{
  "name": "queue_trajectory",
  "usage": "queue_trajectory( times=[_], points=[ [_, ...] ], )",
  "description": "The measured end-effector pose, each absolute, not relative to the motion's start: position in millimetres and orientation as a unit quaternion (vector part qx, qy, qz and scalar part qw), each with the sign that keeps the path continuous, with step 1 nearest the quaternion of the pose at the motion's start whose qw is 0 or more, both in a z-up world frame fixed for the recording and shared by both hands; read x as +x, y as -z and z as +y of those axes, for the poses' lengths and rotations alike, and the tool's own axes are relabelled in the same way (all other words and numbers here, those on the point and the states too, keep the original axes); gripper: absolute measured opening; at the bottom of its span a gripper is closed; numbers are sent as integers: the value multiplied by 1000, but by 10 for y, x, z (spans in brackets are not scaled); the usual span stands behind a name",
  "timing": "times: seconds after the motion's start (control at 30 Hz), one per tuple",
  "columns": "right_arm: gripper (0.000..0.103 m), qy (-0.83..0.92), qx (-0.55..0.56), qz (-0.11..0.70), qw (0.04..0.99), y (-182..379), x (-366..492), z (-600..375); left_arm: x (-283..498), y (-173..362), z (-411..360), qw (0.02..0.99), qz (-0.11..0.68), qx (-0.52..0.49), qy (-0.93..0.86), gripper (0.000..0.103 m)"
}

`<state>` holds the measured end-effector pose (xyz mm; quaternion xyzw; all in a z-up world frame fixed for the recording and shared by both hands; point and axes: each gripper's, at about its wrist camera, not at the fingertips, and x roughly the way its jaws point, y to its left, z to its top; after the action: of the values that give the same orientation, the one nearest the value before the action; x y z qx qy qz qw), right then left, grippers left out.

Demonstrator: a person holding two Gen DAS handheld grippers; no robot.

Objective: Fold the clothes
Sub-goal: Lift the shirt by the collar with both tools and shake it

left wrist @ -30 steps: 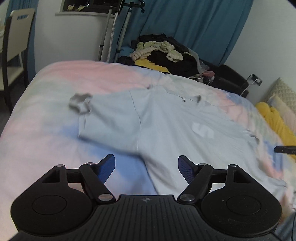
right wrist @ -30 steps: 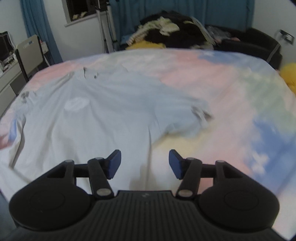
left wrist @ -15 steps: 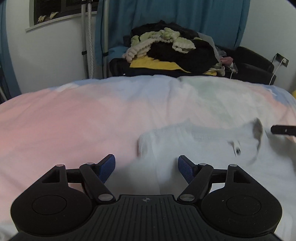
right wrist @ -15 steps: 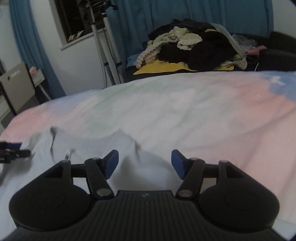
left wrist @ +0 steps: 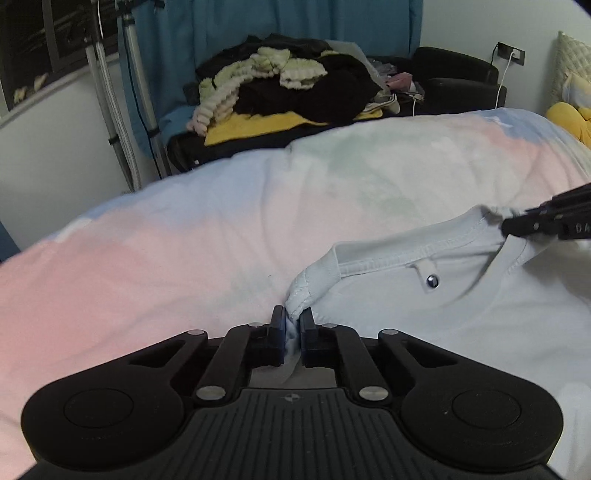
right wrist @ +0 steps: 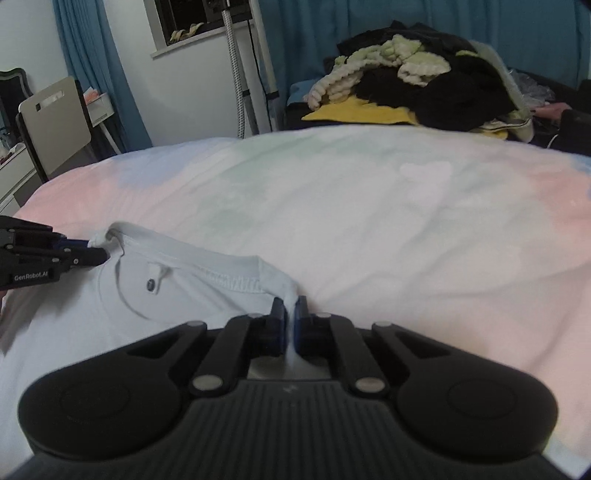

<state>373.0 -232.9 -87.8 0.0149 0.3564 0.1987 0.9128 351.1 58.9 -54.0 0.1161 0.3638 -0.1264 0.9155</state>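
A pale blue T-shirt (left wrist: 461, 317) lies flat on the pastel bedspread (left wrist: 184, 229), collar towards the far side. My left gripper (left wrist: 293, 325) is shut on the shirt's left shoulder edge, cloth bunched between its blue pads. My right gripper (right wrist: 290, 317) is shut on the other shoulder by the collar of the T-shirt (right wrist: 110, 317). Each gripper shows in the other's view: the right one (left wrist: 513, 227) at the collar's far end, the left one (right wrist: 99, 254) likewise. A snap tab sits inside the collar (left wrist: 431, 281).
Beyond the bed, a heap of dark, cream and yellow clothes (left wrist: 288, 88) rests on a dark surface before blue curtains (left wrist: 295, 29). A metal stand (right wrist: 240, 74) rises by the window. A chair (right wrist: 55, 118) and desk stand at the left. Yellow cushions (left wrist: 569, 118) lie right.
Both grippers were open above the spread shirt, moved forward to the collar end, dropped low and closed on the two shoulders.
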Motion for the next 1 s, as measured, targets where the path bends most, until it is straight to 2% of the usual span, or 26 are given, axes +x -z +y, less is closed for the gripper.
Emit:
queue_trajectory(
  times=[0.3,0.53,0.67,0.77,1.0],
  points=[
    [4,-147,-17,226,963,-364,3145,-2257,3013,-665,526,965,240,101,22,8],
    [4,-114,-23,138,984,-925,3337,-2113,3374,-1127,505,977,188,92,-34,7],
    [4,-102,-28,132,986,-876,3819,-2011,3904,-997,569,976,194,93,-46,8],
    [5,-112,-29,142,983,-594,4221,-1976,4260,-564,662,971,221,68,-54,8],
    [5,-136,-49,221,965,565,4951,-1777,4878,508,862,955,288,32,-59,8]
  ],
)
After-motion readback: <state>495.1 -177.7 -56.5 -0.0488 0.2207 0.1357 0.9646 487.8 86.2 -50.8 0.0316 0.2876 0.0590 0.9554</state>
